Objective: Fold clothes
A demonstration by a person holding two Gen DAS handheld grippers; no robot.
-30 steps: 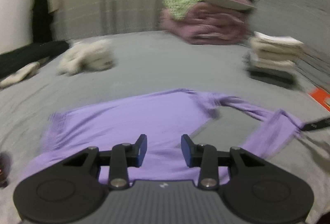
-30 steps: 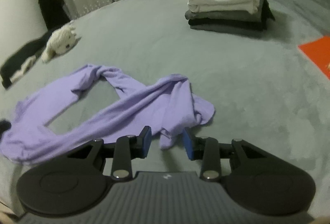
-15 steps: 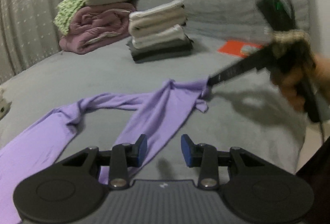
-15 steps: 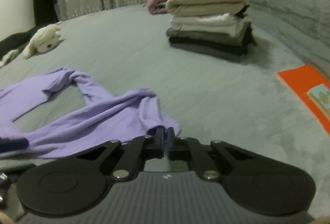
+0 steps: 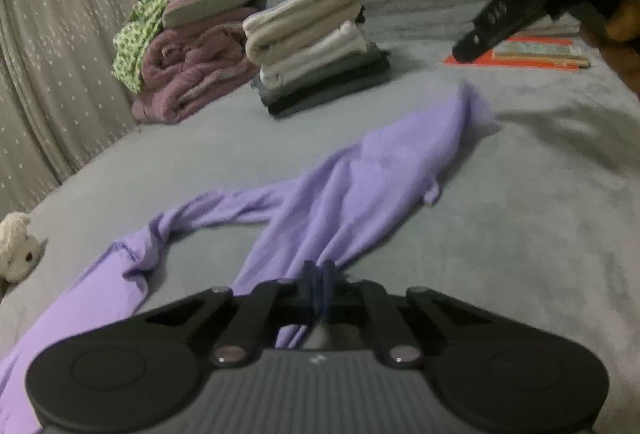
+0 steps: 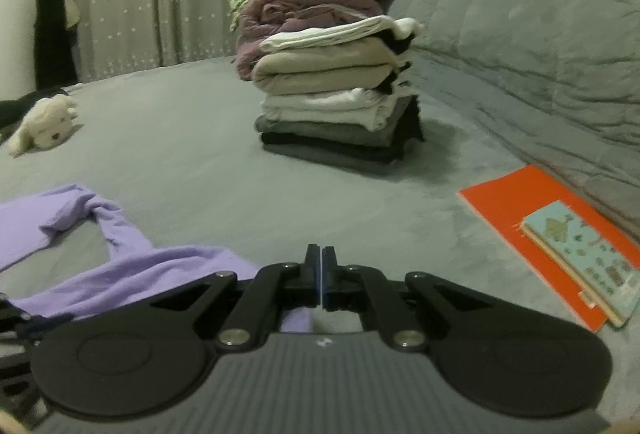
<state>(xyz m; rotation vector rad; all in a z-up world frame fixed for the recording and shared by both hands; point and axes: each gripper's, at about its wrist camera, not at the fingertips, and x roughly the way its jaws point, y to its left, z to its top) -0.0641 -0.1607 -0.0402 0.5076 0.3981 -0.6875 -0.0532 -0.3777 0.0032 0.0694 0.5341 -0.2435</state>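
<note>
The left gripper's (image 5: pixel 320 282) fingers are closed on a bunched edge of the purple top (image 5: pixel 360 186), with the cloth running out from them toward the far right. The right gripper's (image 6: pixel 321 274) fingers are also pressed together. A strip of purple shows just beneath them, but the left view shows bare bed between their tip and the garment's raised far end, so I cannot tell whether they hold any cloth.

The top lies unfolded on the grey bed (image 5: pixel 520 234). Its body is a twisted band, and one sleeve loops away to the near left.

The job in hand looks like spreading the garment flat for folding. To do it well:
- Keep the left pinch firm and low.
- Make sure the right fingers have a true corner or hem, not a single thin layer.
- Draw the two ends apart until the twist falls out.
- Lay the top down with its sleeves clear of the body.

Work in the open stretch of bed, well short of the stack of folded clothes (image 6: pixel 336 102) far off and the orange folder (image 6: pixel 520 202) at the right.
</note>
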